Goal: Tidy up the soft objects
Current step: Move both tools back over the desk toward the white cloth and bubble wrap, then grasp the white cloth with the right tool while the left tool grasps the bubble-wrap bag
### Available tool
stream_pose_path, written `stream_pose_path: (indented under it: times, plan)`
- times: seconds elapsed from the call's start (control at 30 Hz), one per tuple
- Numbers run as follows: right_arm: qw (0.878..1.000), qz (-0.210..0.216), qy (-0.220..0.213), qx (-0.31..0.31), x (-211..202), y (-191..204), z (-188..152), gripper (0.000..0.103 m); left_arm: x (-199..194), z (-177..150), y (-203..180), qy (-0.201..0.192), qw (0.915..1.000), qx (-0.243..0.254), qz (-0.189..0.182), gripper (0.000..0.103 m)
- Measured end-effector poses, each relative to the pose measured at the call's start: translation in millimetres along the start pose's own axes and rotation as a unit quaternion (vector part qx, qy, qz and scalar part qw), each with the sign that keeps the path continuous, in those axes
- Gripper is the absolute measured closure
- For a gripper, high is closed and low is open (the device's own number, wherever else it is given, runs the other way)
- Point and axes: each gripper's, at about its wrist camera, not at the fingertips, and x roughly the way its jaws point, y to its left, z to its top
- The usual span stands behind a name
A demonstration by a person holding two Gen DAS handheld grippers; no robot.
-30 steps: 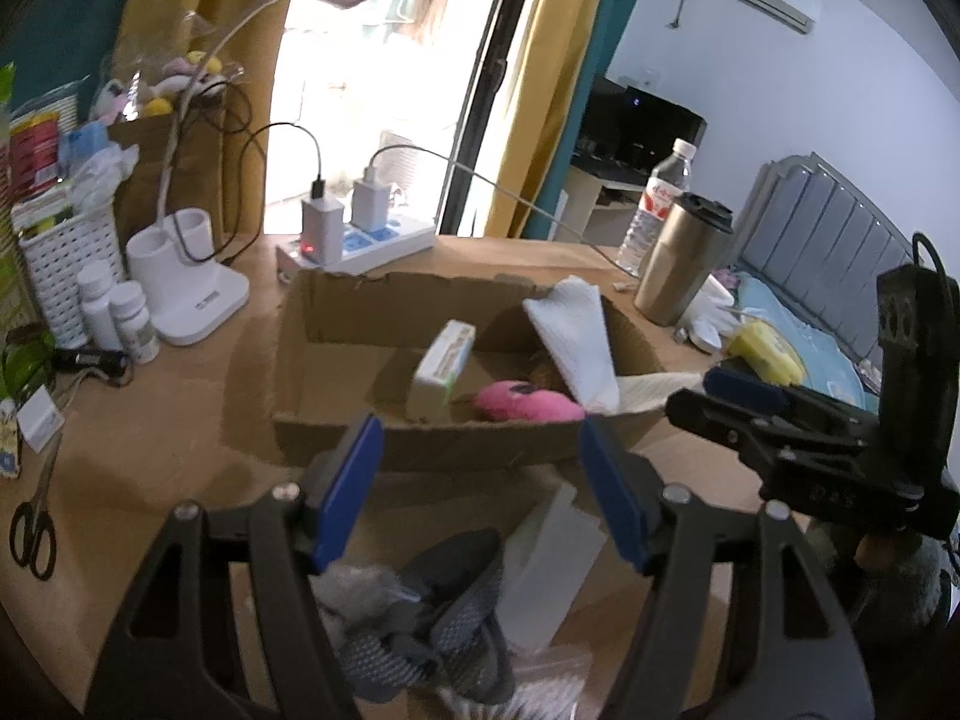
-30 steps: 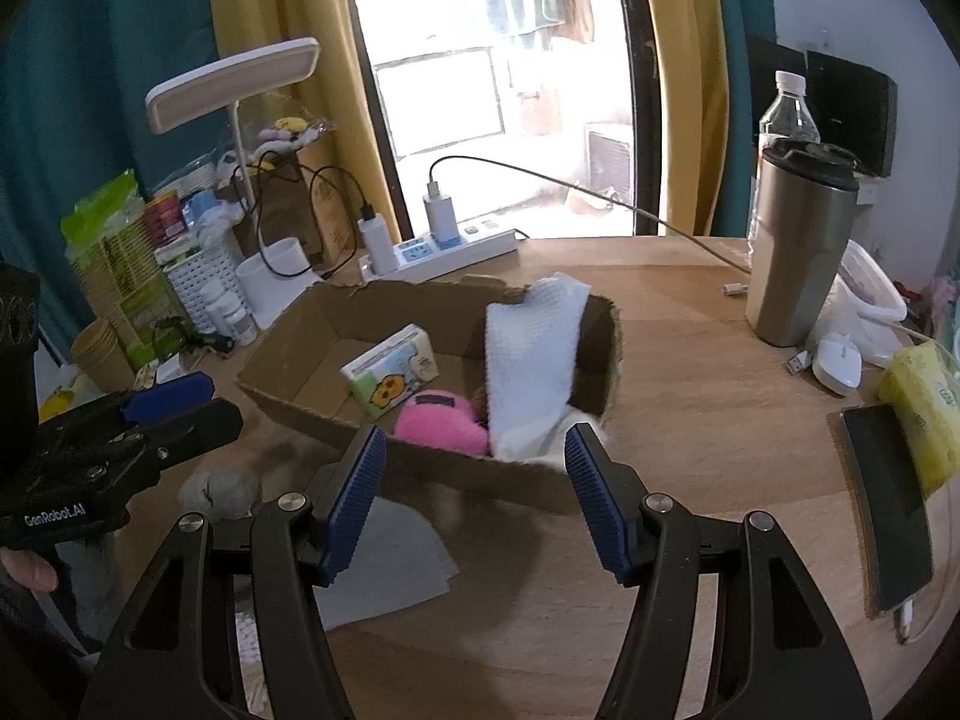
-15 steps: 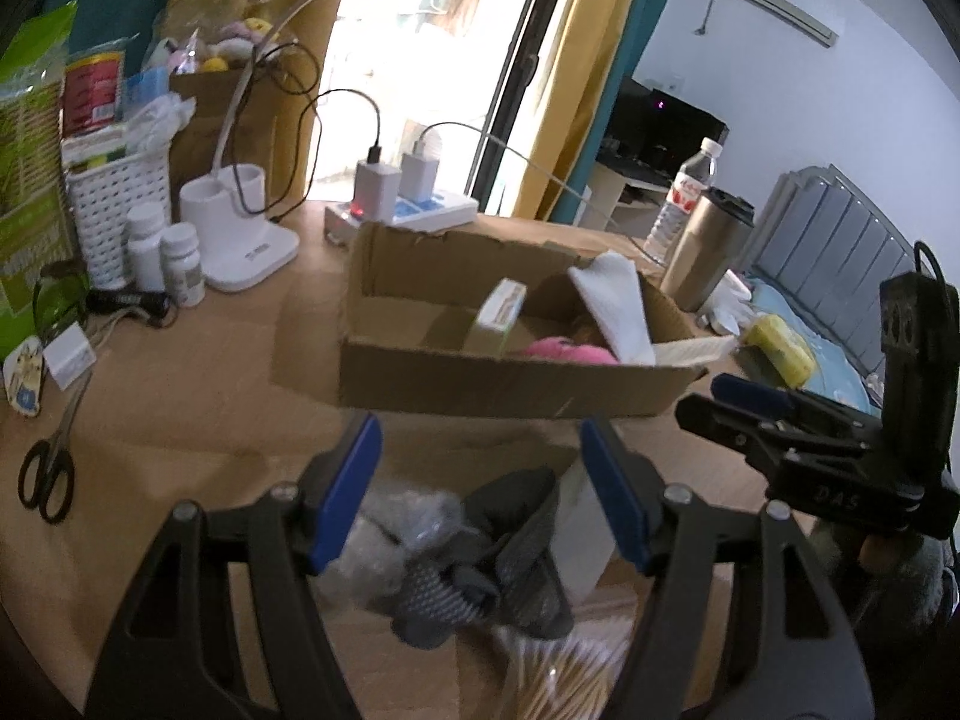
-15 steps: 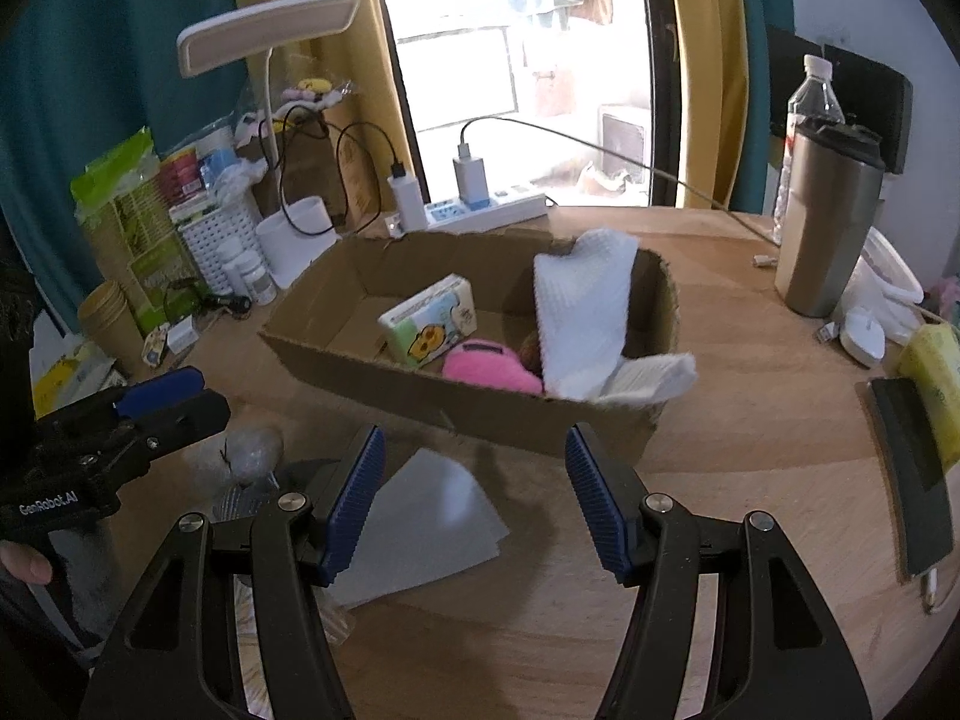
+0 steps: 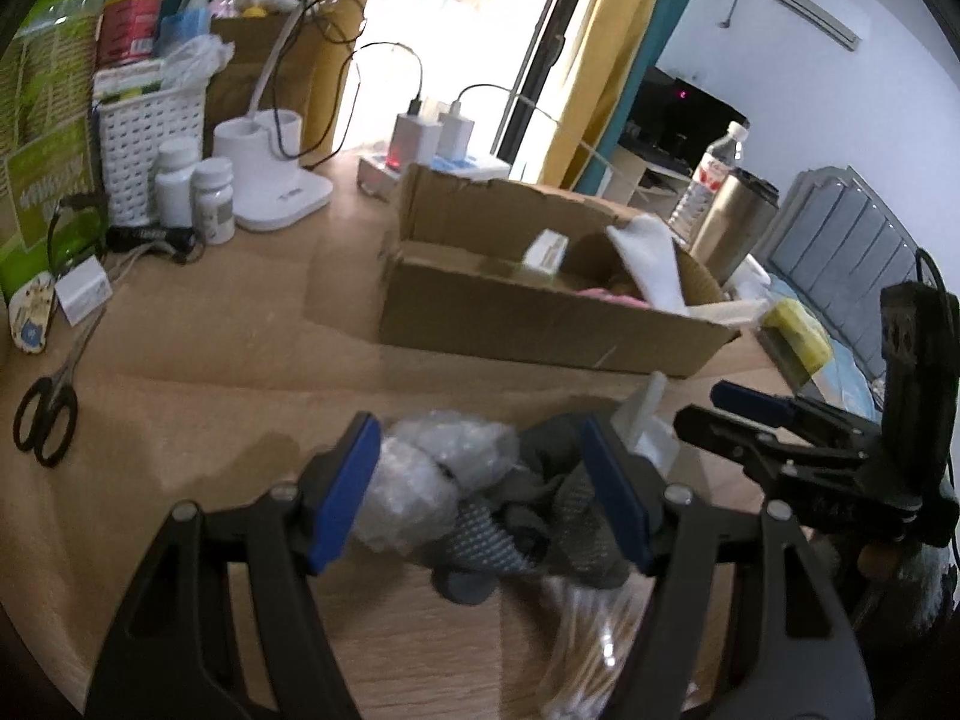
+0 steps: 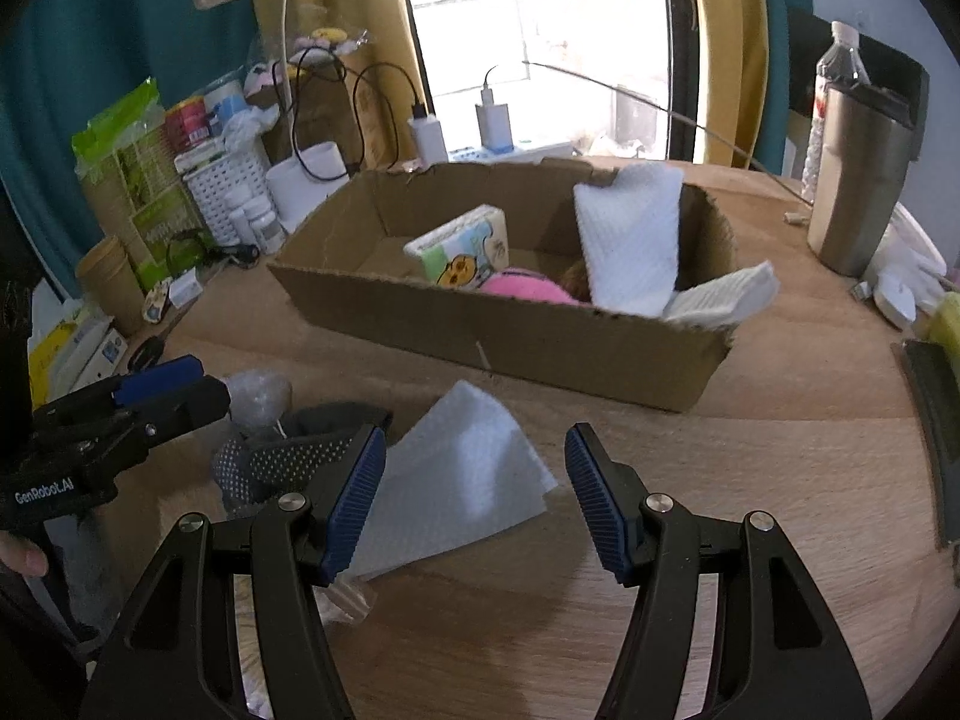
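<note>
The left gripper point(image 5: 486, 489), jaws wide and holding nothing, straddles a crumpled clear plastic wad point(image 5: 432, 468) and grey dotted fabric glove point(image 5: 528, 510) on the wooden bench point(image 5: 210, 396). Closing could pinch both together. The right gripper point(image 6: 474, 492), jaws equally wide and empty, hovers over a white paper towel point(image 6: 462, 468) before the brown cardboard box point(image 6: 510, 330).

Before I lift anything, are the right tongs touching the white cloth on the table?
Cannot tell. In the right wrist view the open right tongs straddle the cloth; one pad overlaps its edge, but height above it is unclear.
</note>
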Motion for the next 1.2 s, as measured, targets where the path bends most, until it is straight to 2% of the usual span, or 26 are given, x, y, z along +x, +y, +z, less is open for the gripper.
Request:
stream_pose_path:
  times: [0.5,0.77,1.0,1.1,1.2]
  plan:
    - [0.999,0.017,0.046,-0.014,36,8,-7,0.037,22,-1,21,0.030,0.9990,-0.016,0.030,0.032]
    - [0.997,-0.008,0.051,-0.055,47,20,-6,0.037,38,-7,29,0.059,0.9969,-0.023,0.045,0.032]
    - [0.996,-0.018,0.044,-0.076,50,26,-7,0.038,39,-9,28,0.053,0.9974,-0.014,0.048,0.033]
    - [0.996,-0.010,0.043,-0.082,47,26,-9,0.049,39,-10,26,0.052,0.9976,-0.009,0.044,0.034]
    - [0.995,0.003,0.039,-0.090,45,28,-11,0.061,38,-10,25,0.053,0.9979,-0.008,0.037,0.048]
